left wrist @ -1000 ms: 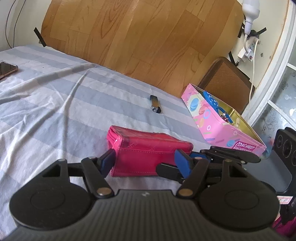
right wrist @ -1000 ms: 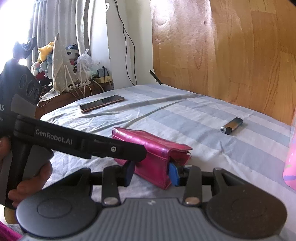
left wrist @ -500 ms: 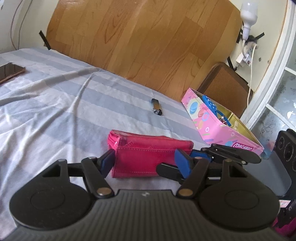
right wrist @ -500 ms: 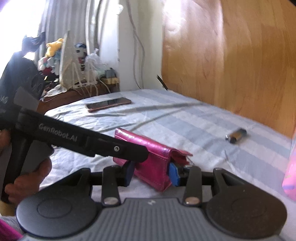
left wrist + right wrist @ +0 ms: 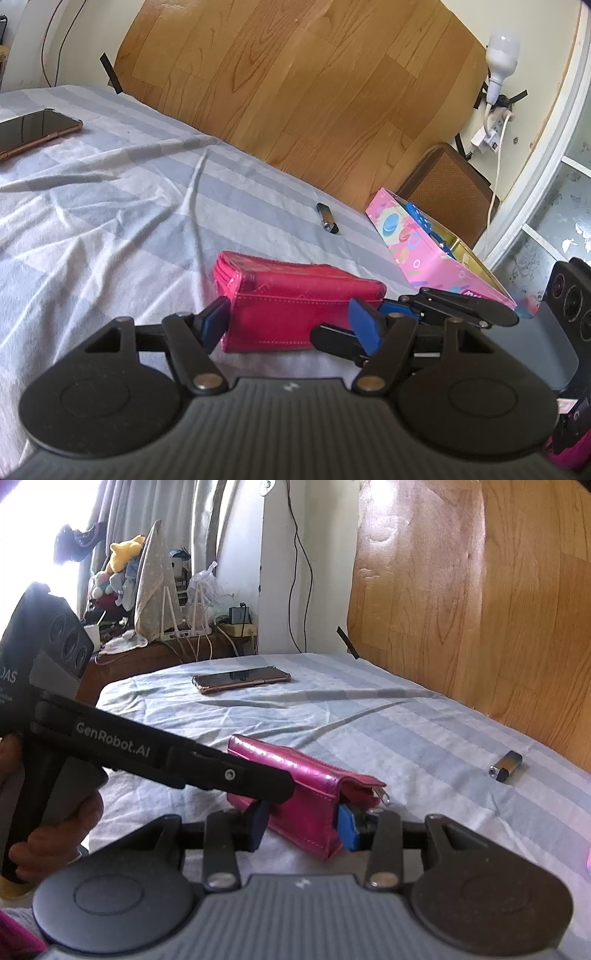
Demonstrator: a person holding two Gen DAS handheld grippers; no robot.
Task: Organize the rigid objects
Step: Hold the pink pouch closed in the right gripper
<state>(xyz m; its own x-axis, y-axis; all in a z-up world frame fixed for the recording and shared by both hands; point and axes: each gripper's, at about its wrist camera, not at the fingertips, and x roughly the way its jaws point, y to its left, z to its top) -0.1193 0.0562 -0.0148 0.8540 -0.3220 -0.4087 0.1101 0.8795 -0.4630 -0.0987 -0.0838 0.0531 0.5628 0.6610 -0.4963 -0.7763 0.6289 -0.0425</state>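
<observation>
Our right gripper (image 5: 301,823) pinches one end of the pink wallet (image 5: 306,794) on the striped bed (image 5: 388,720). Our left gripper (image 5: 290,325) straddles its length, fingers spread; whether both pads touch, we cannot tell. A lighter (image 5: 327,222) and pink tin (image 5: 428,254) lie beyond.

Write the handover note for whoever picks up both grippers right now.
Right gripper: shut on the pink wallet, gripping its near end.
Left gripper: its jaws bracket the wallet's long side; whether the pads press is unclear.
Wallet lies on the striped bedsheet. The lighter lies loose farther back; the phone sits at the far end. The pink tin stands open with blue items inside.
Done: some items in the tin.
Left: probably the wallet, then the lighter, into the tin.
</observation>
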